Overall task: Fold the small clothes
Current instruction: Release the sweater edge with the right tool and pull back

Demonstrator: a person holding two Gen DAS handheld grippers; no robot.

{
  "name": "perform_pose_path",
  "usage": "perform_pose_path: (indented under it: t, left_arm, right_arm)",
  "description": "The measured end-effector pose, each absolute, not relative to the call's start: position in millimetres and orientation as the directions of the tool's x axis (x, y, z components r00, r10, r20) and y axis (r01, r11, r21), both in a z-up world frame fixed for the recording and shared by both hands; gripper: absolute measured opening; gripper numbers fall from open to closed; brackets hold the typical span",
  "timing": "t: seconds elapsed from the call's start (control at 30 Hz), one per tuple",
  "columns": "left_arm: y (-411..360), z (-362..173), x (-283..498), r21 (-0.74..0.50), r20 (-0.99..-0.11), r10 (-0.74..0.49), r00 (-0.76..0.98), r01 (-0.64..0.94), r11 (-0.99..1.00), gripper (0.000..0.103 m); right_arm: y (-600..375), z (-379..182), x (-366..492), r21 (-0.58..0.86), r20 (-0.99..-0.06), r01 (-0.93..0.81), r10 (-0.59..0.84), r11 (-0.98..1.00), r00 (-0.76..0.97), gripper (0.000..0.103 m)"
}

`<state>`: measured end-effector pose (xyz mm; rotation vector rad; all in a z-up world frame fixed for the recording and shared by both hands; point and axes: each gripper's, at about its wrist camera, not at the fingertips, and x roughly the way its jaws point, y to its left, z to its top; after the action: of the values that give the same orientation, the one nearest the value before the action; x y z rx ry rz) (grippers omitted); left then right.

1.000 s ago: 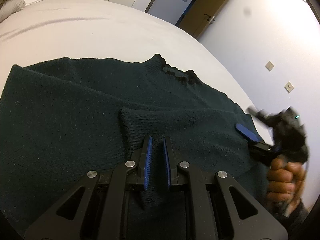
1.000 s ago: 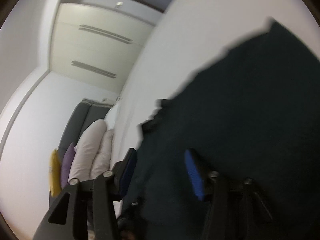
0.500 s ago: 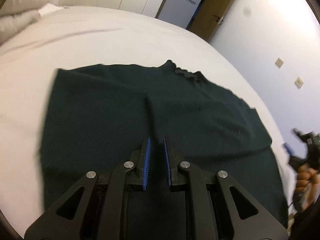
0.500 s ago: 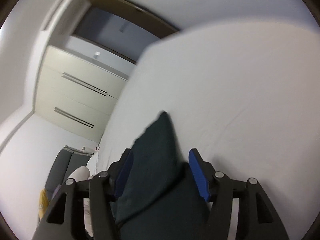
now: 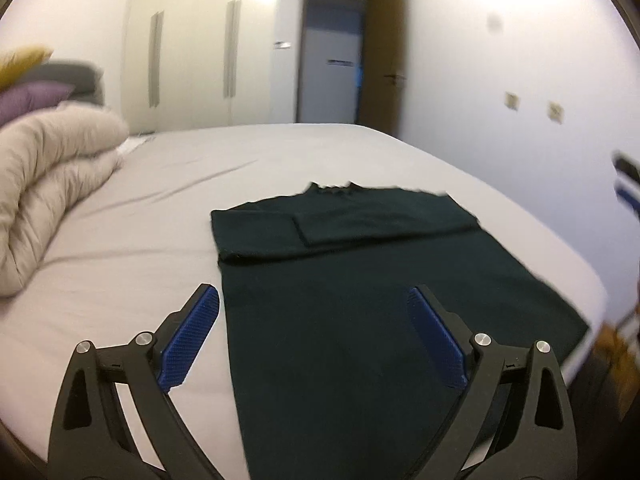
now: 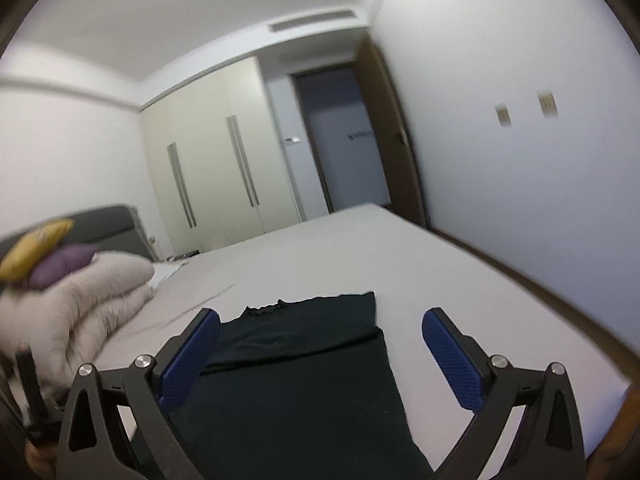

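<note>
Sweater (image 5: pixel 360 320) lies flat; both tools opening wide, holding nothing.

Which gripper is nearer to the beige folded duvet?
Left. The left gripper is over the dark green sweater on the duvet's side; the right gripper is over its far edge.

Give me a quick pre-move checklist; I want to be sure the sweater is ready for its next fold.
1. Left gripper free of cloth: ok, jaws opening.
2. Right gripper free of cloth: ok, jaws opening.
3. Sweater flat on bed: ok.
4. Sleeves folded across chest: ok.
5. Hem edge visible: cannot tell, below frame.
6. Duvet apart from sweater: ok.
</note>
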<state>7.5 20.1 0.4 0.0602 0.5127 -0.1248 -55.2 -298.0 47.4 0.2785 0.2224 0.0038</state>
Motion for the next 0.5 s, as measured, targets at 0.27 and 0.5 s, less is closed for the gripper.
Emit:
perform_pose_path:
  t: [0.27,0.5]
  left_arm:
    - [-32,-57,-70,0.494,-0.545,-0.017,0.838,0.338,0.801,0.097]
    - [-45,-117,-105,0.71,-0.541,0.07,0.838,0.411,0.572,0.097]
  right_arm:
    - [-225,14,-77,-0.205,-0.347,-0.023,-0.051,0.979,0.936,0.103]
    - [-190,-36,-99,-0.413,-0.397,-0.091,-0.089,0.906,0.914,0.1]
